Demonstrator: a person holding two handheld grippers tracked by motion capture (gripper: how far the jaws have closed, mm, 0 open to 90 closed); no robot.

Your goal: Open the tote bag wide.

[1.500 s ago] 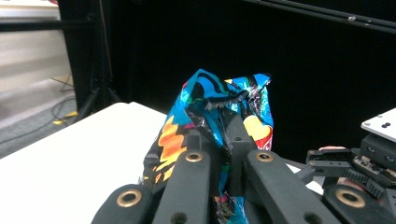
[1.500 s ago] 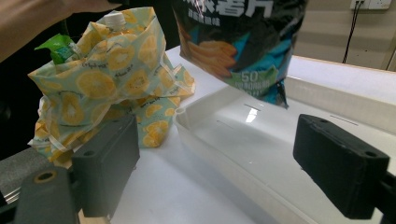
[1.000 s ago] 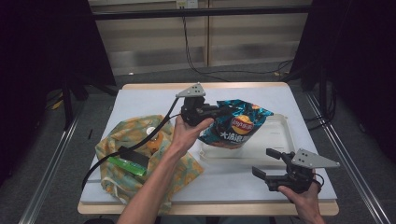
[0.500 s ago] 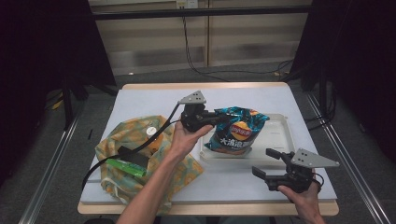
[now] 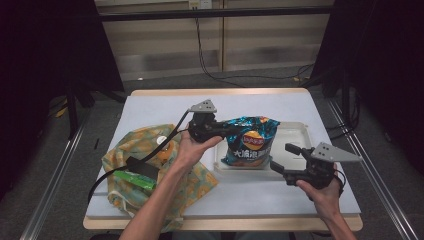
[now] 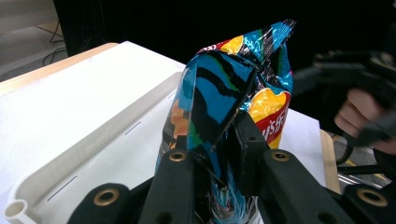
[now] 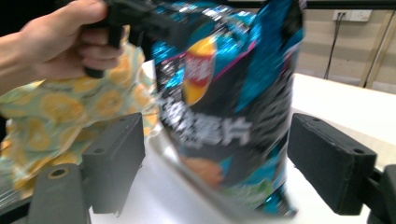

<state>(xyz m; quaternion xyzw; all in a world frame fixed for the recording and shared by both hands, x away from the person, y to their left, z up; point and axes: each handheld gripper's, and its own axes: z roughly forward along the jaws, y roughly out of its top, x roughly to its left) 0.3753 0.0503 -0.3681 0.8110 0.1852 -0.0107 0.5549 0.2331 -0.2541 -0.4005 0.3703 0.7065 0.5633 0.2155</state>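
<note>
The white surface (image 5: pixel 150 115) is carrying a shallow white tray (image 5: pixel 295 131) on its right half and a yellow patterned cloth bag (image 5: pixel 125 150) on its left, with a green packet (image 5: pixel 131 179) lying on the cloth. The blue chip bag (image 5: pixel 250 142) is standing upright in the tray's near left part, leaning a little.

The left gripper (image 5: pixel 227 129) is reaching across from the cloth bag's side and its fingers (image 6: pixel 175 161) are sitting narrow on a fold of foil at the chip bag's upper left edge; they have just been easing apart, with the foil between them and apparently touching the pads. The right gripper (image 5: pixel 282 160) is hovering just beside the tray's near edge, its fingers (image 7: pixel 327 163) standing wide and closing slightly, with nothing pressed between them; in the right gripper view the chip bag (image 7: pixel 233 112) is lying in line between them.

To finish the placing well, I would judge that the left fingers should be opening fully before the hand draws back, so the foil is not dragged along and the bag tipped over. The right gripper could be steadying the bag's lower body while that release is happening.
</note>
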